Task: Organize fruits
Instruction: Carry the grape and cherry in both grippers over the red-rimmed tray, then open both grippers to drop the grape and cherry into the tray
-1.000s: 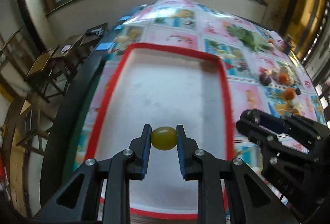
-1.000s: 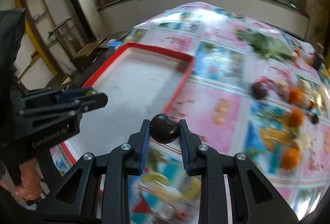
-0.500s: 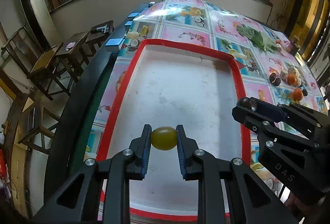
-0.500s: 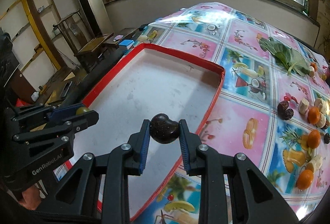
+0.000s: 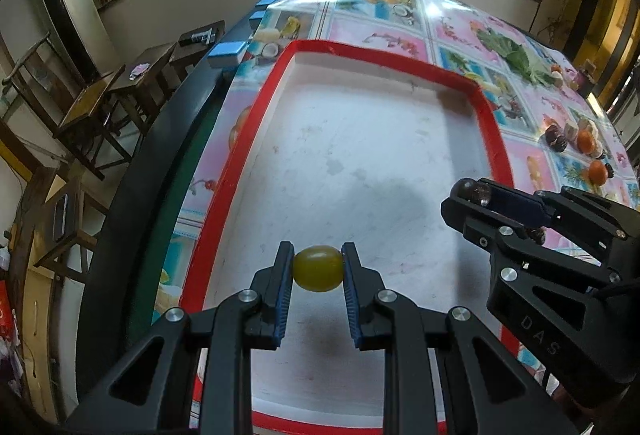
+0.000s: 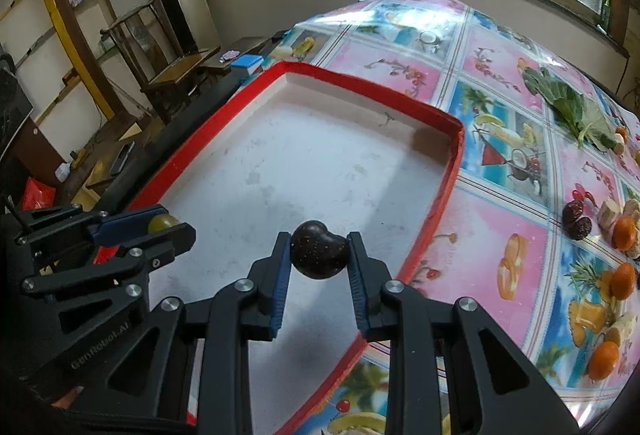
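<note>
My left gripper [image 5: 318,269] is shut on a green grape [image 5: 318,268] and holds it above the near part of the red-rimmed white tray [image 5: 384,65]. My right gripper [image 6: 319,255] is shut on a dark brown heart-shaped fruit [image 6: 319,255] above the tray [image 6: 368,83], near its right rim. In the left wrist view the right gripper [image 5: 472,195] shows at the right with the dark fruit [image 5: 472,191] at its tip. In the right wrist view the left gripper [image 6: 160,225] shows at the left with the grape [image 6: 162,223].
Loose fruits lie on the patterned tablecloth right of the tray: oranges [image 6: 624,233], a dark fruit [image 6: 576,221], pale pieces [image 6: 608,213], a green leaf [image 6: 576,111]. A blue box [image 5: 226,53] sits at the table's far left edge. Wooden chairs [image 5: 100,103] stand left.
Both grippers have moved forward over the tray with their fruits still held. The right gripper has come from the tray's right rim to over its floor.
</note>
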Demonstrator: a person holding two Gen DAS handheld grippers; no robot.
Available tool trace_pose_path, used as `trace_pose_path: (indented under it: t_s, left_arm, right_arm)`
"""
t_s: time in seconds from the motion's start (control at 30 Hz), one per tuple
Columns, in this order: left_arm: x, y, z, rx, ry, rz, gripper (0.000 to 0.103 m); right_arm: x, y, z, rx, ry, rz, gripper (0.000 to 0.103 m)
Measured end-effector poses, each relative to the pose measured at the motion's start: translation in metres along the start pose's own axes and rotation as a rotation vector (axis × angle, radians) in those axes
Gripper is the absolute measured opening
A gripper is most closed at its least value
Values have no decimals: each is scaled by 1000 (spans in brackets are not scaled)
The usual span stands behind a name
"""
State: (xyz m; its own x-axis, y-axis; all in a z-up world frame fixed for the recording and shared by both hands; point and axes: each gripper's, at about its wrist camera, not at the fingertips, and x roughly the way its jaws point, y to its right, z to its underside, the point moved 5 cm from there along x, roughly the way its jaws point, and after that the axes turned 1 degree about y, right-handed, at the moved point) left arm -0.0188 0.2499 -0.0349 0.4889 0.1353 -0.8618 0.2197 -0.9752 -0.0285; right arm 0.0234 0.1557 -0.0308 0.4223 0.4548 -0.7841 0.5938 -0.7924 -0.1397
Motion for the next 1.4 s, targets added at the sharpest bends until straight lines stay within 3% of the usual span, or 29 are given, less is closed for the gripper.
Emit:
trace_pose_path:
  t_s: [0.77, 0.83, 0.87, 0.9, 0.93, 1.17, 1.27, 1.4]
  left_arm:
    - [13, -6, 6, -2, -19, -11, 24]
    - [13, -6, 7, -3, -20, -5, 25]
    - [13, -6, 7, -2, -22, -7, 26]
    - [14, -6, 7, 0, -26, -13, 27]
    - [14, -7, 8, -1, -27, -14, 29]
    - [1, -12, 4, -16, 10, -11, 49]
    - [-9, -14, 1, -35, 35, 23, 58]
    - [-22, -13, -5, -49, 75, 58, 60]
  right_arm:
    - [21, -6, 10, -13, -56, 44, 31]
    - [22, -5, 11, -10, -63, 51, 34]
    - [22, -5, 11, -2, -67, 47, 46]
    - [22, -4, 11, 3, -65, 48, 59]
    - [20, -3, 10, 7, -56, 54, 63]
    - [12, -5, 8, 7, -37, 60, 64]
    - [7, -3, 8, 17, -22, 62, 64]
    - [-3, 0, 8, 43, 10, 48, 65]
